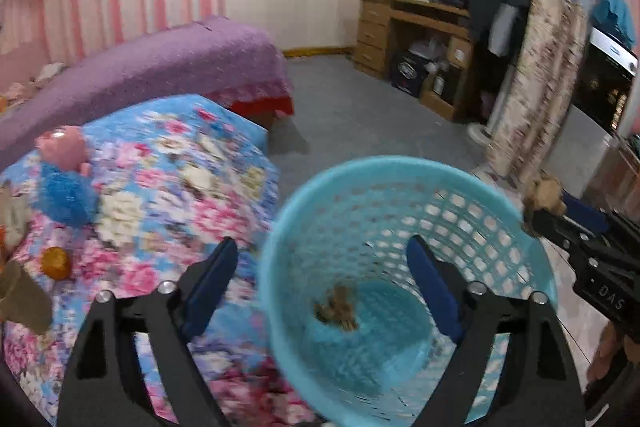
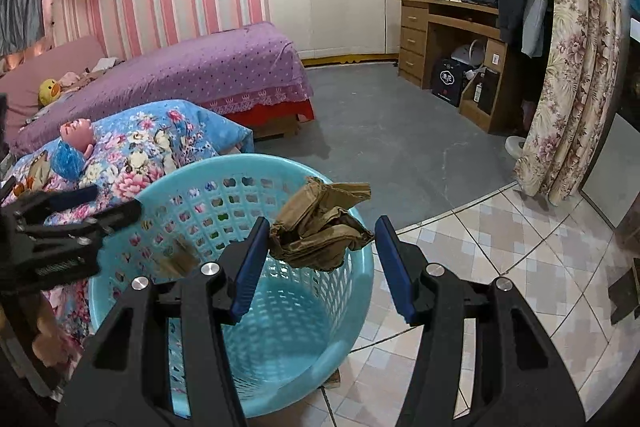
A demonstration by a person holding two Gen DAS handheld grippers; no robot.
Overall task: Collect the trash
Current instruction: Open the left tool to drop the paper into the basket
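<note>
A light blue perforated plastic basket (image 1: pixel 472 203) (image 2: pixel 132 215) stands beside the flowered bed. My left gripper (image 1: pixel 322 267) is open and empty above the basket's near rim; a brown crumpled scrap (image 1: pixel 336 307) lies on the basket's bottom. My right gripper (image 2: pixel 320 239) holds a crumpled brown paper wad (image 2: pixel 320 227) between its blue pads, over the basket's right rim. In the left wrist view the right gripper (image 1: pixel 536 211) sits at the basket's right edge with the wad (image 1: pixel 544 193) at its tips.
A blue flowered quilt (image 1: pixel 168 179) carries a pink and blue doll (image 1: pixel 64 163), an orange item (image 1: pixel 56 261) and brown paper (image 1: pixel 20 295). Behind it is a purple bed (image 2: pixel 200 67). A wooden desk (image 2: pixel 448 39), a floral curtain (image 2: pixel 568 87) and tiled floor (image 2: pixel 500 247) are on the right.
</note>
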